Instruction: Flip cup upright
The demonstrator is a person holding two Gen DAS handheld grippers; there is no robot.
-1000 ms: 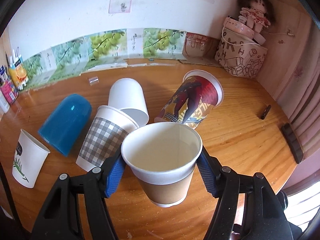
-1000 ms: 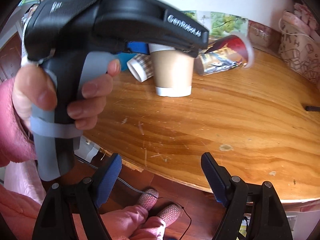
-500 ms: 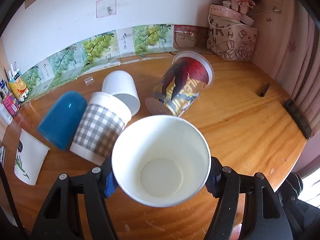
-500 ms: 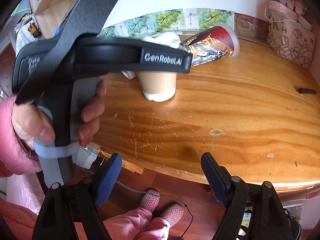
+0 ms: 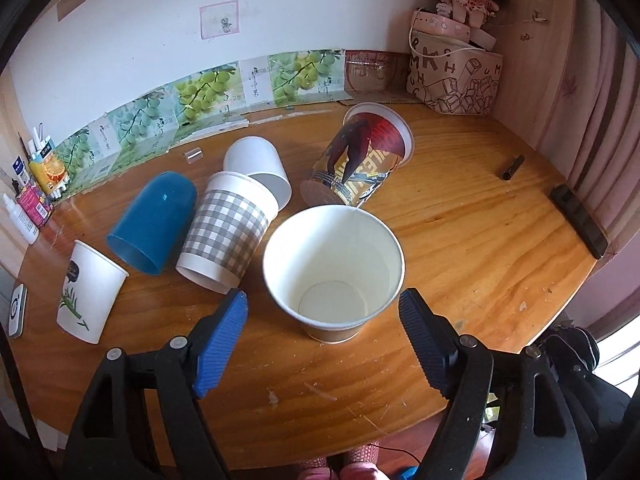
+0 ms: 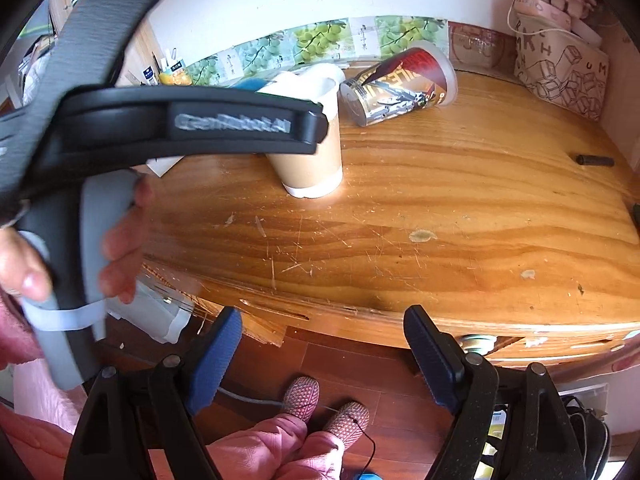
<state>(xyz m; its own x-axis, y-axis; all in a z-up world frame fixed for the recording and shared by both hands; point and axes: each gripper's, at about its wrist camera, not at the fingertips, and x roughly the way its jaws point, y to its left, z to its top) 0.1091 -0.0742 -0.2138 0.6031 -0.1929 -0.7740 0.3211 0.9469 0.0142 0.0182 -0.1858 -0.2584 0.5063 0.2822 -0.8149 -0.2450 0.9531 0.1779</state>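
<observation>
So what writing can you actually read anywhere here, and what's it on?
"GenRobot.AI", blurred: side of the left gripper's body.
Loose letters "M K H", "U M": patterned bag in the corner.
Chinese characters on the grape boxes: too small to read.
Lettering on the red printed cup: too distorted to read.
Small cartons far left: illegible.

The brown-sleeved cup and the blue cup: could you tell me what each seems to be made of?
Brown-sleeved cup: likely paper, matte white inside with a rolled rim, a side seam and a kraft-coloured sleeve band. Blue cup: probably plastic, smooth and glossy, with a bright highlight on its rounded base and one even colour throughout.
</observation>
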